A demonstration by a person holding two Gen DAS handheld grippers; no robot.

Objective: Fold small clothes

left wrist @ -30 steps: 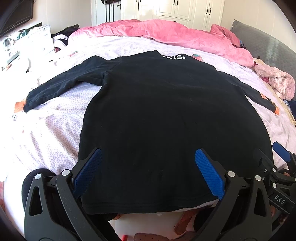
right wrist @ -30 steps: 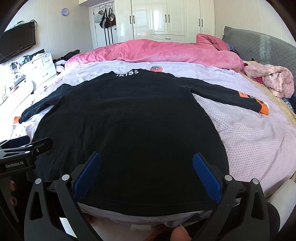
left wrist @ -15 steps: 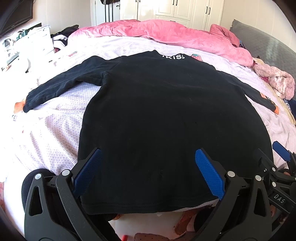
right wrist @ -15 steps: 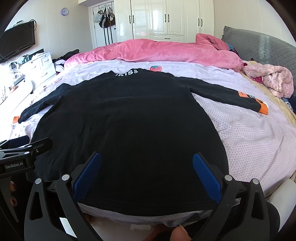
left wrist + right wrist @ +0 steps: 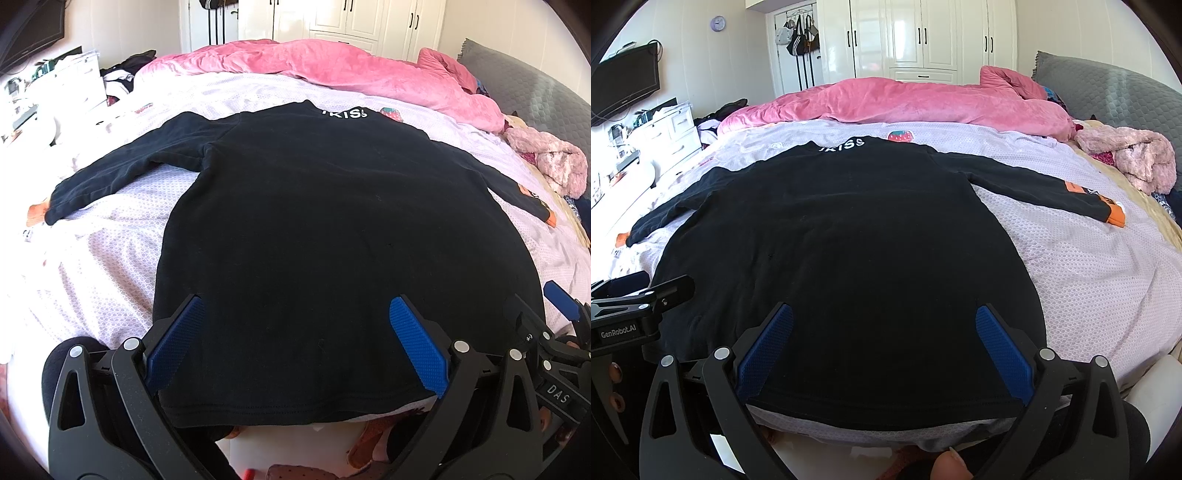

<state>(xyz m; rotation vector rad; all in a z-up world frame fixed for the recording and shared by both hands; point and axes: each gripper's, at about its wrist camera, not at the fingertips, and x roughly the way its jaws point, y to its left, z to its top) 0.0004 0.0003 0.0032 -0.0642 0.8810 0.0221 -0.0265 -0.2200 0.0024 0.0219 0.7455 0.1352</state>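
Note:
A black long-sleeved shirt lies flat on the bed, collar with white letters at the far end, hem toward me; it also shows in the right wrist view. Both sleeves are spread out sideways, with orange cuffs. My left gripper is open and empty, hovering over the hem's left part. My right gripper is open and empty over the hem's right part. The right gripper shows at the right edge of the left wrist view, and the left gripper at the left edge of the right wrist view.
The bed has a pale lilac patterned sheet. A pink duvet is heaped along the far side. A fluffy pink garment and a grey headboard are at the right. White wardrobes stand behind, and a drawer unit at the left.

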